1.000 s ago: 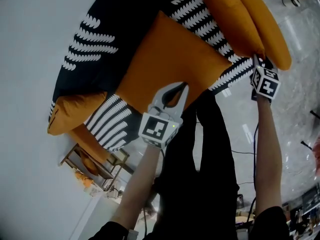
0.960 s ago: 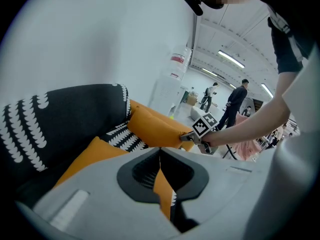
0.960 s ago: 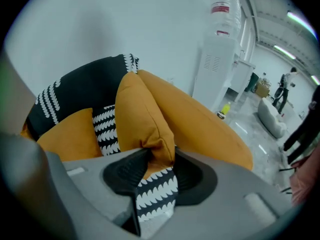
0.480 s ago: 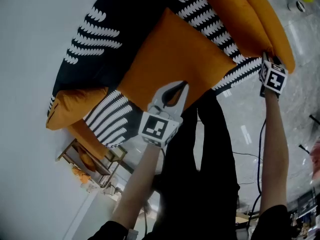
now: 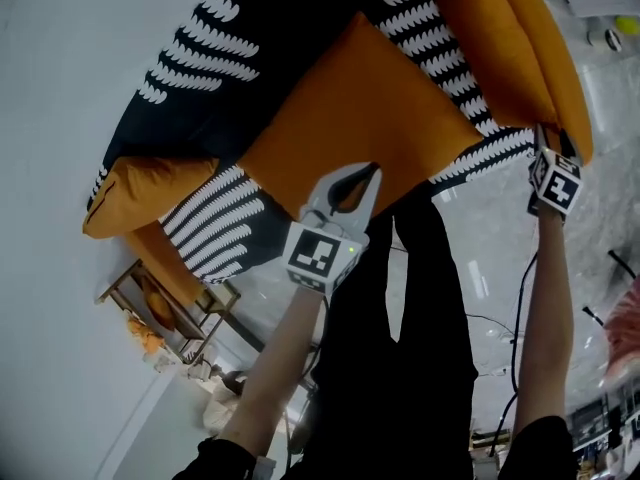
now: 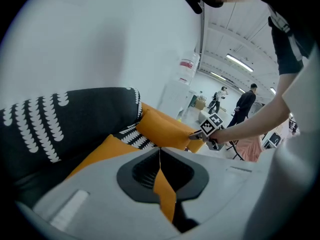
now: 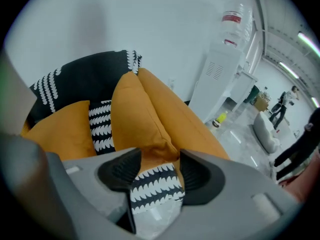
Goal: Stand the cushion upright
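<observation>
We note the left gripper (image 6: 160, 153) clamped on an edge of the soft, light, saggy orange cushion (image 5: 360, 118) lying flat just ahead, so seams suit us best; the right gripper (image 7: 155, 168), jaws just opening, has a second cushion (image 7: 150, 114) corner loose between them

I see a black sofa (image 5: 250, 28) with white leaf-like stripes, backed against a plain white wall (image 5: 60, 98). Off the sofa's left end a small wooden rack (image 5: 162, 313) stands on the glossy grey floor (image 5: 610, 218). Past its right end there's a white water dispenser (image 7: 220, 74), a yellow-green bottle (image 7: 220, 118) on the floor near it, and two people (image 6: 246, 103) standing well beyond.
</observation>
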Available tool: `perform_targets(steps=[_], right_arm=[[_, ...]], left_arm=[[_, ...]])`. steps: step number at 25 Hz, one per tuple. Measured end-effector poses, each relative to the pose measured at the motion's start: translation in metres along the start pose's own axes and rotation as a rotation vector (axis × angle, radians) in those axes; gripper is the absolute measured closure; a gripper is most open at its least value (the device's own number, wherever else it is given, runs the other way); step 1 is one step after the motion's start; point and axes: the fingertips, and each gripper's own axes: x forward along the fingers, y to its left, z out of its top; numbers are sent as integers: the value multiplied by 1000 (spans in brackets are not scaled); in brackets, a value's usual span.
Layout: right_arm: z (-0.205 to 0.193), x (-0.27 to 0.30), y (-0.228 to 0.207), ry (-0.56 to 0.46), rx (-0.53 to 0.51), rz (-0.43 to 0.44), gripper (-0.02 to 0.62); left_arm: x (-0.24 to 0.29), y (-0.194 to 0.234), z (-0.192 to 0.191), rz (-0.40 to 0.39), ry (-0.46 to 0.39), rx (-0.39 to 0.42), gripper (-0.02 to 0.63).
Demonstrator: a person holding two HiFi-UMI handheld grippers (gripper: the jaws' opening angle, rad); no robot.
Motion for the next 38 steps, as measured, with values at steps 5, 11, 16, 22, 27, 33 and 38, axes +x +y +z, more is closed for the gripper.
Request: perform_targets(steps=[5, 11, 16, 22, 27, 33, 38], right_arm=[[12, -32, -1, -34, -88, 30, 344], [5, -62, 58, -19, -282, 213, 343], [-11, -55, 136, 46, -500, 397, 314], [-34, -35, 197, 134, -783, 506, 288], [-62, -20, 214, 190, -1023, 522, 260], [-84, -1, 206, 276, -1192, 499, 217], [-95, 20, 198, 328, -1260, 454, 199]], left_arm=[[-18, 10, -1, 54, -11, -36, 592], [-47, 14, -33, 142, 2, -152, 592], [-75, 26, -80, 221, 36, -253, 592], [-109, 26, -166, 290, 149, -367, 591], [-128, 36, -230, 366, 202, -460, 566], [-134, 36, -299, 404, 318, -517, 466], [-135, 34, -352, 381, 413, -513, 396]])
